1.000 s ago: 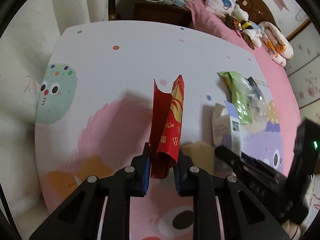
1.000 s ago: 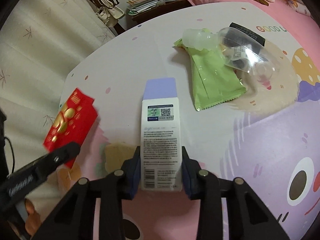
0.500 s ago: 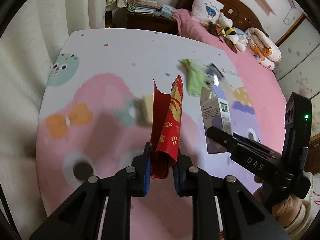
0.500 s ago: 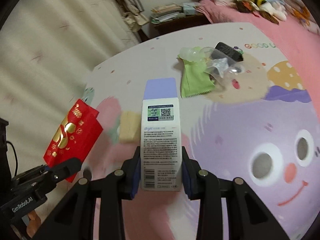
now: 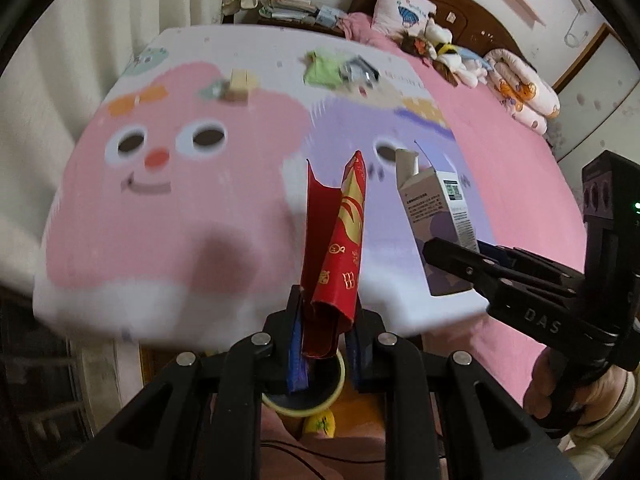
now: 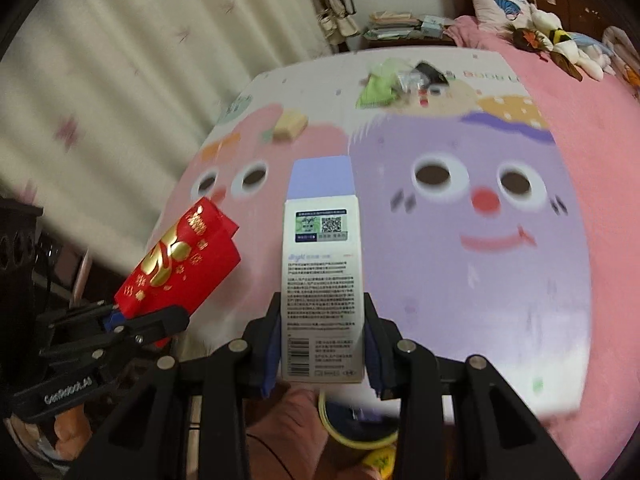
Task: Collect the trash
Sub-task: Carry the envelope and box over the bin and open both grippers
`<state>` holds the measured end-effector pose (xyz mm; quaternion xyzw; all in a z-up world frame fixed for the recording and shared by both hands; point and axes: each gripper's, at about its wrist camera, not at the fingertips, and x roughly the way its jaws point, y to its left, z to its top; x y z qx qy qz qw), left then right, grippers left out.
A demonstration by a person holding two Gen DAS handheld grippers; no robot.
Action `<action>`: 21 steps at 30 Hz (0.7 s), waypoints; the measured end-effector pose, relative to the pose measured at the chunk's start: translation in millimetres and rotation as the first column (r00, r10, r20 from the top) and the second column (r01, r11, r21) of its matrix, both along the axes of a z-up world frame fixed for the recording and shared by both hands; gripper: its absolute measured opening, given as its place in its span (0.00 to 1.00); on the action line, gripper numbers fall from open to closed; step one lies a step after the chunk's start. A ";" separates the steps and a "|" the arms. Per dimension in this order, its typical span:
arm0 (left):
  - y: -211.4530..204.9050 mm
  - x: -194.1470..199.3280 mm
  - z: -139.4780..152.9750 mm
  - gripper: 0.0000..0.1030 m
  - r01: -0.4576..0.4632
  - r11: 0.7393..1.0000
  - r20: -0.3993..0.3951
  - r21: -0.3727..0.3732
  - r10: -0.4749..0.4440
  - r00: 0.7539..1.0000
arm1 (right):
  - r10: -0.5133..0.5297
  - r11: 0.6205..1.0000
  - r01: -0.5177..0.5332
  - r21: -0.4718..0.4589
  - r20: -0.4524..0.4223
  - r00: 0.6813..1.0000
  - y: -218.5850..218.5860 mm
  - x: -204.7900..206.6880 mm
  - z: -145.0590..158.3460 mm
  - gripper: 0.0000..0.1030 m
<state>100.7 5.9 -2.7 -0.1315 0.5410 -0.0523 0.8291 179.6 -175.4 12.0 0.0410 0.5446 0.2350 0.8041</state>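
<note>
My left gripper [image 5: 324, 344] is shut on a red envelope [image 5: 340, 240] with gold print, held upright off the near edge of the bed; it also shows in the right wrist view [image 6: 180, 264]. My right gripper [image 6: 322, 344] is shut on a white and lavender carton [image 6: 322, 280], also seen in the left wrist view [image 5: 436, 216]. A yellow-rimmed dark bin [image 5: 304, 392] sits below both grippers; its rim shows in the right wrist view [image 6: 352, 436]. A green wrapper [image 6: 376, 84], a clear plastic piece [image 6: 416, 76] and a tan pad [image 6: 290, 126] lie far back on the cartoon mat [image 6: 460, 280].
The mat covers a pink bed [image 5: 500, 152] with a pillow and plush toys [image 5: 448, 52] at the wooden headboard. Curtains [image 6: 140, 60] hang on the left. A nightstand with papers [image 5: 296, 6] stands at the back. A yellow object [image 5: 318, 422] lies by the bin.
Both grippers have pulled back from the middle of the mat past its near edge, each still holding its item. The bin has come into view below them.
</note>
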 end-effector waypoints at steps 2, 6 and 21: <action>-10.0 -19.8 -6.7 0.16 0.004 1.000 -0.022 0.002 -0.003 1.000 | 0.025 1.000 -0.026 -0.006 -0.026 0.999 -10.1 -22.9 -6.5 0.34; -30.5 -56.2 -23.6 0.16 0.031 0.999 -0.080 0.020 -0.029 0.996 | 0.066 0.998 -0.068 -0.017 -0.090 0.994 -23.6 -62.6 -24.7 0.34; -65.9 -100.0 -184.1 0.16 0.098 0.992 -0.329 0.077 -0.067 0.942 | -0.020 0.995 -0.020 -0.095 -0.403 0.915 -36.4 -140.1 -200.1 0.34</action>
